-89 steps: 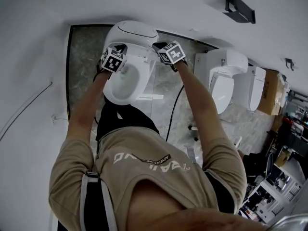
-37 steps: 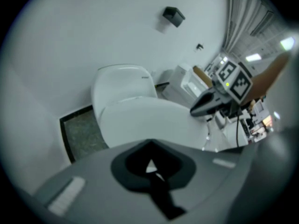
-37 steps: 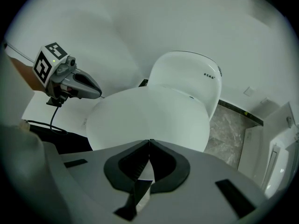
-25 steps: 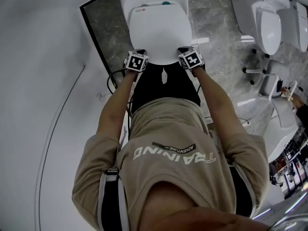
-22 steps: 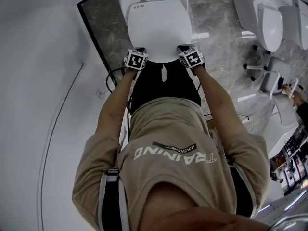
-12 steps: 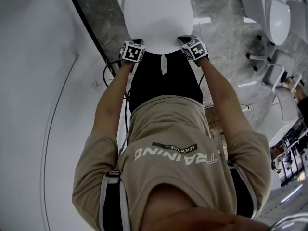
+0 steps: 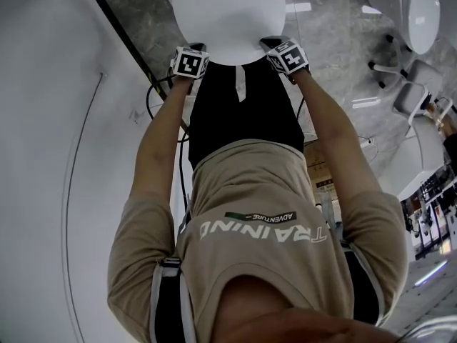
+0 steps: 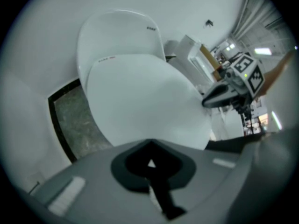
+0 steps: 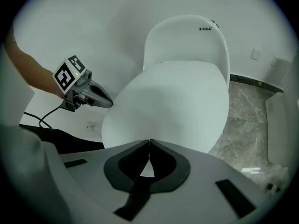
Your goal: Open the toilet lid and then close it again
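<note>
A glossy white oval toilet lid point(image 7: 225, 9) lies lowered over its bowl, hiding the inside, with the rounded white tank point(image 9: 187, 36) behind it. The left gripper point(image 8: 150, 148) and right gripper point(image 9: 149, 143) – jaws closed, holding nothing – flank the lid's front edge.

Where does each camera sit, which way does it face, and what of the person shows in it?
Head view: on the person's head, facing steeply down; shirt and both forearms lead to the toilet lid, left gripper and right gripper.
Left gripper view: on that gripper, along its shut jaws across the lid; right forearm shows.
Right gripper view: mirrored; left forearm shows.
Shared: all see the lid; each gripper view sees the other gripper.
</note>
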### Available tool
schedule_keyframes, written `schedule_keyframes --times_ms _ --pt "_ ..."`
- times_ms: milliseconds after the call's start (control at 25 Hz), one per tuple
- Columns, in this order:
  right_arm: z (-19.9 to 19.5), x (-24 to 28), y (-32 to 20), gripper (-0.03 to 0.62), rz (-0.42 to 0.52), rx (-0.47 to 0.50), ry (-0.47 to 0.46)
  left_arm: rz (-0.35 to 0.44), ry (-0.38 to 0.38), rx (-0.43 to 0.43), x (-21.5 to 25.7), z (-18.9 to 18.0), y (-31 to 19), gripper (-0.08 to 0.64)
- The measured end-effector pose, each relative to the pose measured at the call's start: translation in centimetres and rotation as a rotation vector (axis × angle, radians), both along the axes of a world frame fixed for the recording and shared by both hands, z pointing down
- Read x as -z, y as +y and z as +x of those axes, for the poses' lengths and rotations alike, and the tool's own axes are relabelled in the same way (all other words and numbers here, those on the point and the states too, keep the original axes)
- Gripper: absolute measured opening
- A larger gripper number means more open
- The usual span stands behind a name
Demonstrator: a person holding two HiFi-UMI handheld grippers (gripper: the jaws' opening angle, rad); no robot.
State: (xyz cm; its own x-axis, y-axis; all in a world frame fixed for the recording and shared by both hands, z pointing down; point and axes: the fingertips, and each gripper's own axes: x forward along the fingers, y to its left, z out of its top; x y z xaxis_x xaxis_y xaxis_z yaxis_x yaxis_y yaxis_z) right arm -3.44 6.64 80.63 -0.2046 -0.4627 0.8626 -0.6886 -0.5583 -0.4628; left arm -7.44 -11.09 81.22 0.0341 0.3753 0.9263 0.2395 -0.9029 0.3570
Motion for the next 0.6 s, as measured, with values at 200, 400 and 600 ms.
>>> schedule_keyframes --times_ms 200,400,600 --pt "-0.6 -1.7 -0.2 0.015 -0.030 0.069 -0.012 0.007 0.006 0.025 -1.6 -0.5 0.0 0.005" --pt "-1.0 -2.6 -0.1 0.015 -0.059 0.102 -0.037 0.020 0.004 0.084 -2.7 -1.0 -0.1 0.005" --pt "-1.4 -3.9 -0.1 0.015 -0.079 0.157 -0.008 0.035 0.026 0.074 -4.0 -1.3 0.4 0.005"
